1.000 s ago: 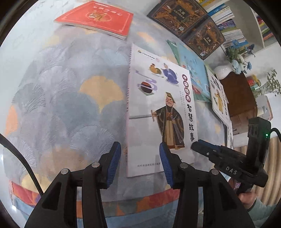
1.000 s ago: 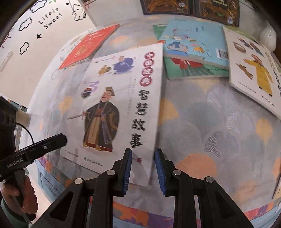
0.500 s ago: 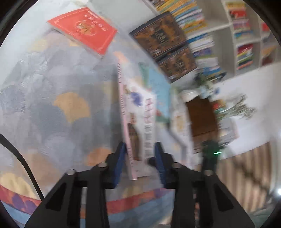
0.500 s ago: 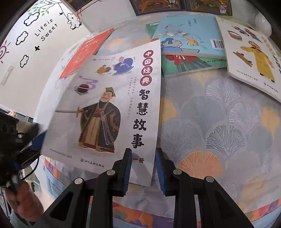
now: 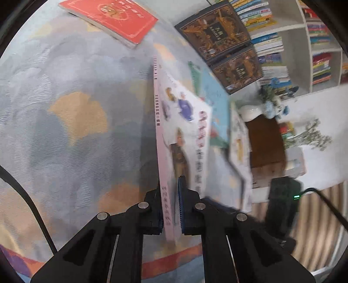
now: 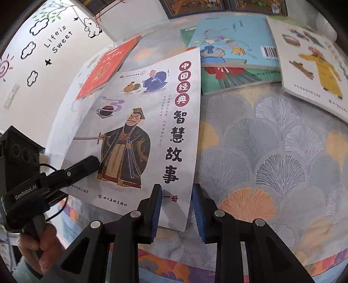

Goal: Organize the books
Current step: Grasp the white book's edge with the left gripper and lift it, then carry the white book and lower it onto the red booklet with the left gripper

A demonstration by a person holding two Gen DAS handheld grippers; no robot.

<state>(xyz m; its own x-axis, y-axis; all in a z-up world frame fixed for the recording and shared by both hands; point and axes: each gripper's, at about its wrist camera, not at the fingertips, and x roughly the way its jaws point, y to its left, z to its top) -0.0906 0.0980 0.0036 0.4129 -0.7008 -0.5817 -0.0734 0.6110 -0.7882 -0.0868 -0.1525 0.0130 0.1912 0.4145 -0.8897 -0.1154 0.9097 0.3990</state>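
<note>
- Left wrist view: the left gripper [image 5: 171, 204] is clamped tight on the near spine edge of the white storybook [image 5: 184, 139]. The book sits edge-on between the two fingers [image 5: 181, 204], tilted up off the patterned surface [image 5: 71, 122].
- Same view, further back: a red book [image 5: 113, 18] lies flat at the far side, and two dark ornate books [image 5: 226, 43] lie near a bookshelf [image 5: 304, 43]. The right side of this view is pretty blurry.
- Right wrist view: the right gripper [image 6: 177, 209] is nearly closed on the bottom right corner of the white storybook [image 6: 139, 130]; the corner pokes between the blue pads, and they look to be pinching it.
- The left gripper [image 6: 74, 172] comes in from the left, held by a hand [image 6: 41, 246], with its tip over the book's lower left edge.
- Beyond it on the surface [image 6: 271, 141]: a blue book [image 6: 235, 48] lying on a green one [image 6: 228, 76], plus another white book [image 6: 313, 65] on the right.
</note>
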